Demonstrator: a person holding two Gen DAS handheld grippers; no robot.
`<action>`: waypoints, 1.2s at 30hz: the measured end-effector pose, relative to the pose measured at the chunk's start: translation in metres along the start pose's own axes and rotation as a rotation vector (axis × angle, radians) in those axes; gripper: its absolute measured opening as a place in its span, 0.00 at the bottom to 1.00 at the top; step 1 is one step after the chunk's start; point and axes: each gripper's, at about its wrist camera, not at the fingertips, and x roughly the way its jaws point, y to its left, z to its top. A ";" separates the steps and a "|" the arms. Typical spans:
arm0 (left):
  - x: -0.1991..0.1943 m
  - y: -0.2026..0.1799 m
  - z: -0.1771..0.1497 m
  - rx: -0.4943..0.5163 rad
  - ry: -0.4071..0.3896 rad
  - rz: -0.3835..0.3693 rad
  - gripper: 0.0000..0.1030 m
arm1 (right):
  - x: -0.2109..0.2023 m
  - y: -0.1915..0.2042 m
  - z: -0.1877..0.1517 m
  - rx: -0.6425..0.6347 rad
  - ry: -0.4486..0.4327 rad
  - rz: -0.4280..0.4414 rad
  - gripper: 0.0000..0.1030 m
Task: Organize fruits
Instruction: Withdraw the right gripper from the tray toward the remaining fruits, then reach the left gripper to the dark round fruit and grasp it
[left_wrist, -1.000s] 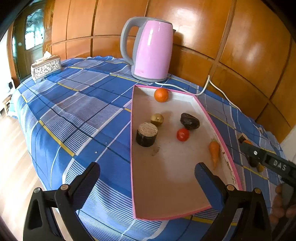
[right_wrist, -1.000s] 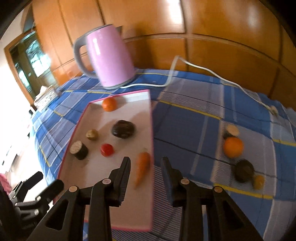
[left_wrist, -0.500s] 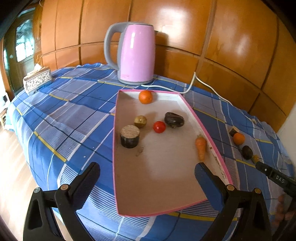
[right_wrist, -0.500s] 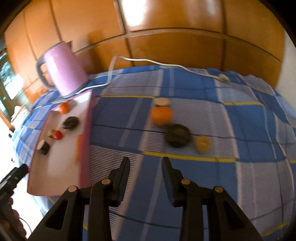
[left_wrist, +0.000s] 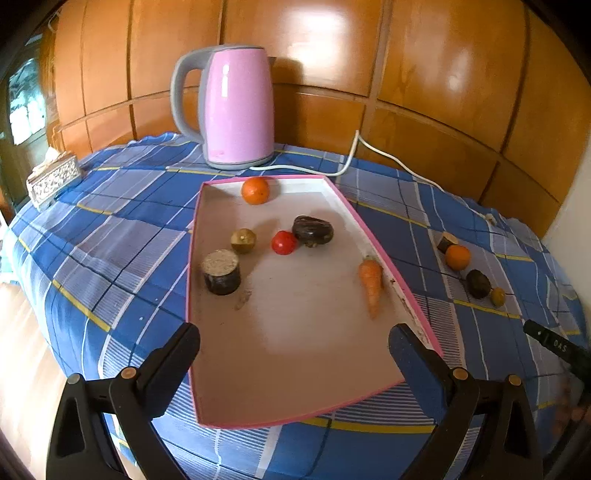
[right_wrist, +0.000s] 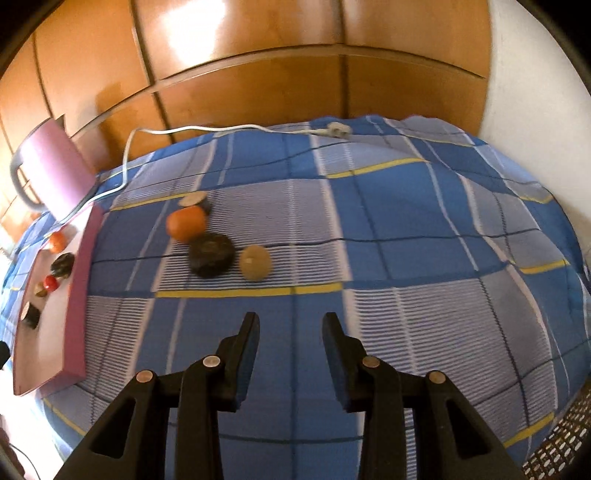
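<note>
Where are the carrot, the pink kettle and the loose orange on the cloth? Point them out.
carrot (left_wrist: 371, 280), left wrist view, middle of its body in the tray.
pink kettle (left_wrist: 238, 107), left wrist view, centre of its pink side.
loose orange (right_wrist: 185, 222), right wrist view, centre of its skin.

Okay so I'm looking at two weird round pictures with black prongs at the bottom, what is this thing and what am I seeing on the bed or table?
Those prongs are handheld claws: a person holds one in each hand, and each carries a wide-angle camera looking along its fingers.

One picture comes from the left claw, open and empty, above a pink-rimmed tray. In the tray lie an orange, a carrot, a small red fruit, a dark fruit, a yellowish fruit and a dark cylinder. A pink kettle stands behind.

The other comes from the right claw, also open and empty, facing loose pieces on the blue checked cloth: another orange, a dark round fruit, a pale yellow fruit and a cut piece.
</note>
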 end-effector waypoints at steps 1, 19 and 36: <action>0.000 -0.002 0.000 0.008 0.001 -0.003 1.00 | 0.000 -0.004 -0.001 0.011 -0.002 -0.008 0.34; 0.003 -0.062 0.012 0.164 0.002 -0.127 1.00 | 0.001 -0.042 -0.015 0.097 -0.002 -0.101 0.34; 0.031 -0.142 0.030 0.293 0.124 -0.316 1.00 | 0.003 -0.050 -0.023 0.066 -0.015 -0.128 0.36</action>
